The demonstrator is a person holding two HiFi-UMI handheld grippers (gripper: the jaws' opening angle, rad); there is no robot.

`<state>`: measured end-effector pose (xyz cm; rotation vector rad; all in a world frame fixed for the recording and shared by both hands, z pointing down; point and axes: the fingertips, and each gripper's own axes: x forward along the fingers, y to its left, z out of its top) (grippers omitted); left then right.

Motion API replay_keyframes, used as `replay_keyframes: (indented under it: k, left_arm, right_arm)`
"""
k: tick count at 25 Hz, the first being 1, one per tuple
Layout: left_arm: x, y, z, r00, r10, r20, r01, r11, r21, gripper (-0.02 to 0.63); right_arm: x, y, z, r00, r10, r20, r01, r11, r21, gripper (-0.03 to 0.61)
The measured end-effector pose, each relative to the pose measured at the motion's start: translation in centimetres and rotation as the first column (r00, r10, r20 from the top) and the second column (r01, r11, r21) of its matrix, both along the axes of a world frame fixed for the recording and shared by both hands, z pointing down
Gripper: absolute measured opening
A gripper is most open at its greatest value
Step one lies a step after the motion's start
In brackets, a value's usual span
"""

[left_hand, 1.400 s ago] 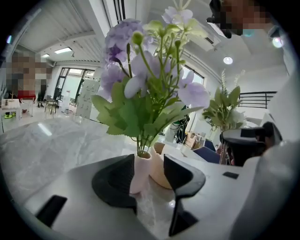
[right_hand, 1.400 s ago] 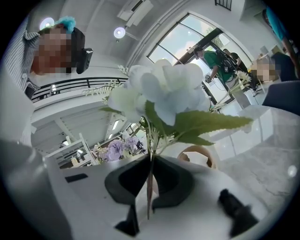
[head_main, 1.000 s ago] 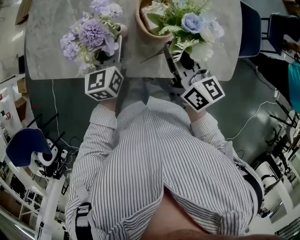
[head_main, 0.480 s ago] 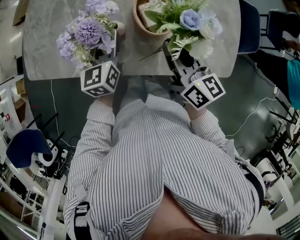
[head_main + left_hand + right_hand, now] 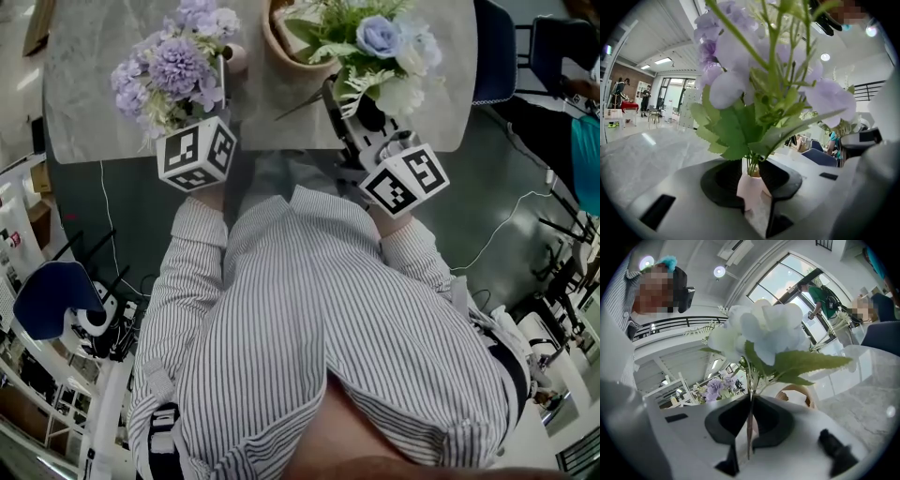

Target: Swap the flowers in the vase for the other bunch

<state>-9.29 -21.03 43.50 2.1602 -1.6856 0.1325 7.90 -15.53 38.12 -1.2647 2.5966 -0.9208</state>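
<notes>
A purple bunch [image 5: 173,70] stands in a small pink vase [image 5: 232,58] on the marble table [image 5: 94,94]. My left gripper [image 5: 225,70] reaches under the blooms. In the left gripper view its jaws are closing, and both black pads lie against the vase's neck [image 5: 751,185], with green leaves [image 5: 736,126] just above. My right gripper [image 5: 336,94] is shut on the thin stems [image 5: 750,423] of a blue and white bunch [image 5: 380,47], held upright above the table's near edge. The white blooms [image 5: 764,331] fill the right gripper view.
A tan round basket [image 5: 279,47] sits on the table between the two bunches, also in the right gripper view as the basket [image 5: 799,394]. A dark blue chair [image 5: 497,56] stands to the right of the table. People stand far off in the room.
My left gripper has edged forward and to the left, in under the purple flowers. The right gripper and its bunch have stayed put.
</notes>
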Motion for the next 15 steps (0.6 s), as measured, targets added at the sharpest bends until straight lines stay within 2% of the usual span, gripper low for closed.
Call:
replay_keyframes:
  k: [4,6,15]
  left_arm:
    - [-0.02,-0.06,0.15,1.000,0.002,0.004,-0.002,1.000,-0.007,0.104]
    - [-0.02,-0.05,0.21,1.000,0.001,0.011,-0.001,1.000,-0.014,0.063]
    - [-0.20,0.08,-0.04,1.000,-0.006,0.000,0.006,1.000,-0.024,0.035]
  right_arm:
    - [0.05,-0.05,0.01,1.000,0.005,0.001,-0.005,1.000,0.003,0.032]
    - [0.04,-0.05,0.00,1.000,0.007,0.002,-0.007,1.000,0.004,0.032]
    - [-0.02,-0.01,-0.15,1.000,0.007,0.004,-0.007,1.000,0.011,0.032]
